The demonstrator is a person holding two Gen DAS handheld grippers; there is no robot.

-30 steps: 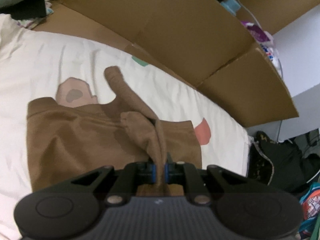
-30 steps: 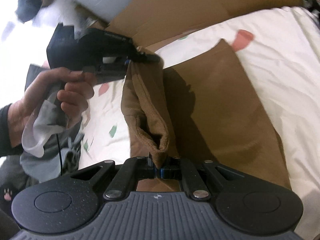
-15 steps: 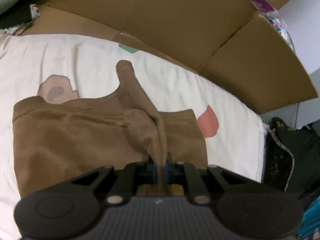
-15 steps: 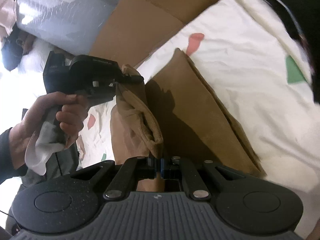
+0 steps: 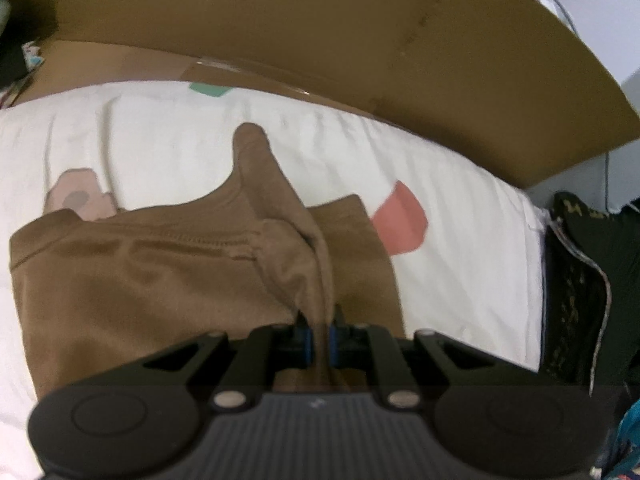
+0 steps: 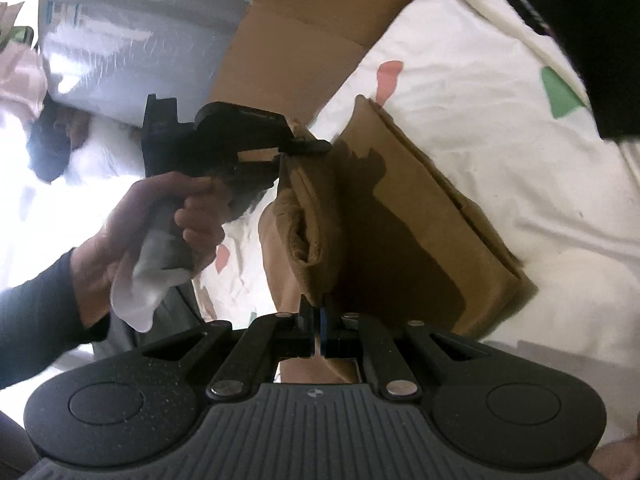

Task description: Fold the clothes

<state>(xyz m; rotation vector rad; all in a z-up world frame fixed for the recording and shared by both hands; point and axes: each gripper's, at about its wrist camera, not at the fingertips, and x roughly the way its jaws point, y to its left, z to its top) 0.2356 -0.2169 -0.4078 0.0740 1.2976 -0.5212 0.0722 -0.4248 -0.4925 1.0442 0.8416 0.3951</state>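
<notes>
Brown garment (image 5: 140,288); cream bedsheet (image 5: 168,148) with pink, green, mauve patches; tan cardboard (image 5: 320,20); black grippers, blue pads (image 5: 306,340); dark sleeve (image 6: 32,320); white cloth (image 6: 148,292) in hand.

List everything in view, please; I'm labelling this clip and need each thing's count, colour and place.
brown garment: one, brown, partly folded on the bed sheet, an edge pinched by both grippers
bed sheet: one, cream with coloured patches, under the garment
cardboard: several brown panels, behind the bed
dark clothing: one black heap, beside the bed
left gripper: one, black, shut on the garment
right gripper: one, black, shut on the garment
hand: one, dark sleeve, holding the left gripper's handle
</notes>
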